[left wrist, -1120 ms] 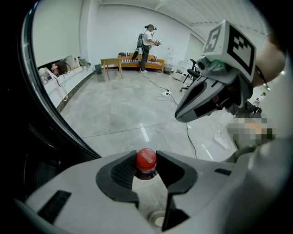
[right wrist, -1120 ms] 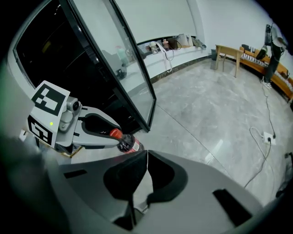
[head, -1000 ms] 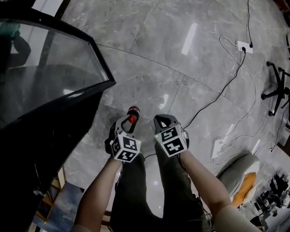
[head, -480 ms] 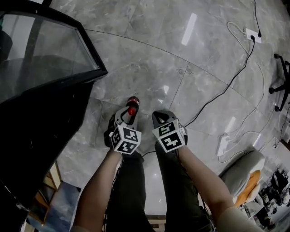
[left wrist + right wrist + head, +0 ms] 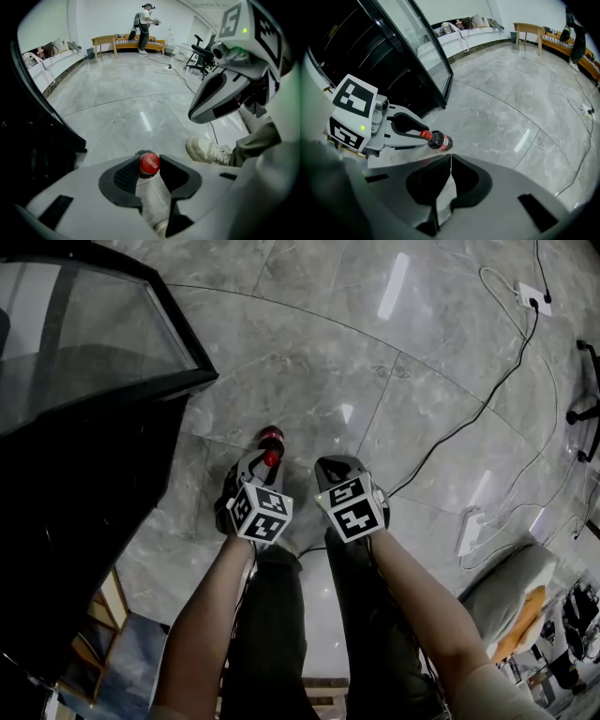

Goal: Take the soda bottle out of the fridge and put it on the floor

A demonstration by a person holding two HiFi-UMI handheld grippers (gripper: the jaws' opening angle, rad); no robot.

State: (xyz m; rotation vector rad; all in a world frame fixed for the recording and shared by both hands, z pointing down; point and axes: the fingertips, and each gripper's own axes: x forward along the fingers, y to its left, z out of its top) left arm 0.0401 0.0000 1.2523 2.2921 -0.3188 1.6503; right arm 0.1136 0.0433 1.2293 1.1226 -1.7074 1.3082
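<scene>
Red cap [image 5: 150, 163] first: it sits squarely between the pads of my left claw [image 5: 150, 167], which is pinching the soda bottle [image 5: 271, 437] at its very top, by the cap and neck. The claw points down, so the bottle hangs upright under it with its base toward the floor [image 5: 422, 381].

As I judge it, the first half of the job is done. The bottle is out of the fridge [image 5: 94, 484] and in open air over the grey marble tiles. What is left is the set-down and the release. From the right gripper view the bottle's base looks low and close to the tiles, but I cannot tell whether it touches them.

The bottle is small and dark, filled with cola-coloured drink, and has a red label band round its body just below the neck. It looks closed and full enough to have some weight, so I expect it to swing a little from so high a grip.

My right claw [image 5: 451, 157] is at three o'clock from the left one in the head view, pressed together and holding nothing. The fridge stands at nine o'clock, black, with its glass door [image 5: 84, 343] swung open toward eleven. Cables [image 5: 487, 399] trail across the floor at about two o'clock, well apart from the bottle. My shoe [image 5: 208, 151] shows near the bottle.
</scene>
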